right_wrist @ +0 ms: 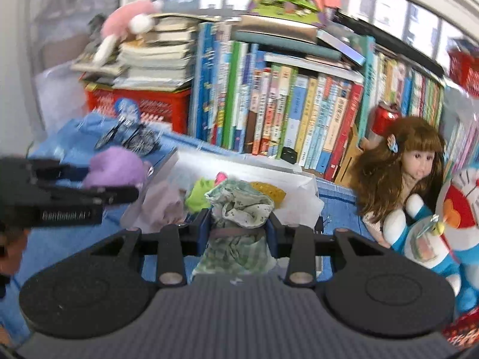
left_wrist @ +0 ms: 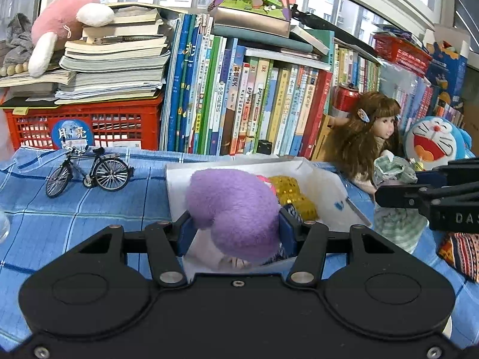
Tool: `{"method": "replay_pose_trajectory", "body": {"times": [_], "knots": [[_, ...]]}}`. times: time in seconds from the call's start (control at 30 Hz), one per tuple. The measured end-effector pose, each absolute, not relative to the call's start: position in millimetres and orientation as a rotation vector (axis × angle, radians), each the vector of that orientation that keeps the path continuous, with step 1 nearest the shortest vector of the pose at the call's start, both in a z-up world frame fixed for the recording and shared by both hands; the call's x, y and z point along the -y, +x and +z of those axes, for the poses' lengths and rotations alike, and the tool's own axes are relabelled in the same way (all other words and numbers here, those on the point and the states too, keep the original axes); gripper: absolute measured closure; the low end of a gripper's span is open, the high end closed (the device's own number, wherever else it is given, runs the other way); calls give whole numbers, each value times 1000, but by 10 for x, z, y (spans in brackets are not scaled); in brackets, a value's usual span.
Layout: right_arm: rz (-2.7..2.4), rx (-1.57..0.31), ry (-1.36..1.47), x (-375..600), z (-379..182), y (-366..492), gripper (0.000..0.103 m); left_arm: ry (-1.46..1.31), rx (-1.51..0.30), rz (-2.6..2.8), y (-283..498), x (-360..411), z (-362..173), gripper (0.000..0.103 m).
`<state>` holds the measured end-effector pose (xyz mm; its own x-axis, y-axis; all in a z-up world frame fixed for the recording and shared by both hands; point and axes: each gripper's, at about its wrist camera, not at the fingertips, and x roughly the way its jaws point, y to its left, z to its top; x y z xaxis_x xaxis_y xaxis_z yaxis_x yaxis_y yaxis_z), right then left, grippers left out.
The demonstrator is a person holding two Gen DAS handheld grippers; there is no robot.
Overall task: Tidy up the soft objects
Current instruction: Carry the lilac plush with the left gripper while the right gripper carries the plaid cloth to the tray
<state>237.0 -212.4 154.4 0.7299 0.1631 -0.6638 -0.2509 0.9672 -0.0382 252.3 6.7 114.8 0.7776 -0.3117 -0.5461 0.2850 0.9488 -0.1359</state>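
Note:
My left gripper [left_wrist: 236, 230] is shut on a fluffy purple plush toy [left_wrist: 233, 209], held just above the near edge of a white box [left_wrist: 326, 185]. Inside the box lie a gold sequinned item [left_wrist: 295, 196] and a pink piece. My right gripper [right_wrist: 239, 227] is shut on a green floral cloth pouch [right_wrist: 239, 206] with a checked lower part, in front of the same white box [right_wrist: 299, 191]. In the right wrist view the left gripper [right_wrist: 98, 185] comes in from the left with the purple plush [right_wrist: 116, 167]. The right gripper [left_wrist: 398, 191] and its pouch [left_wrist: 395, 170] show at the right of the left wrist view.
A blue checked cloth [left_wrist: 74, 215] covers the table. A model bicycle [left_wrist: 89, 173] stands at the left. Books [left_wrist: 239, 95], a red crate [left_wrist: 86, 125] and a pink plush [left_wrist: 63, 21] line the back. A long-haired doll [right_wrist: 407, 167] and a blue cat plush [right_wrist: 449, 218] sit at the right.

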Motion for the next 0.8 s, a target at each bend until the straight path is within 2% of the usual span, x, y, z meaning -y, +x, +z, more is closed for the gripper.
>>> {"method": "replay_pose_trajectory", "body": {"times": [0.5,0.8], "knots": [[132,-818,235,2380,1232,3217,58,-70,-676,-262,3221,34,802,49],[69,-864,224,2079,1009,3584,58,-75,-658,-258,3482,61,596,49]]}}
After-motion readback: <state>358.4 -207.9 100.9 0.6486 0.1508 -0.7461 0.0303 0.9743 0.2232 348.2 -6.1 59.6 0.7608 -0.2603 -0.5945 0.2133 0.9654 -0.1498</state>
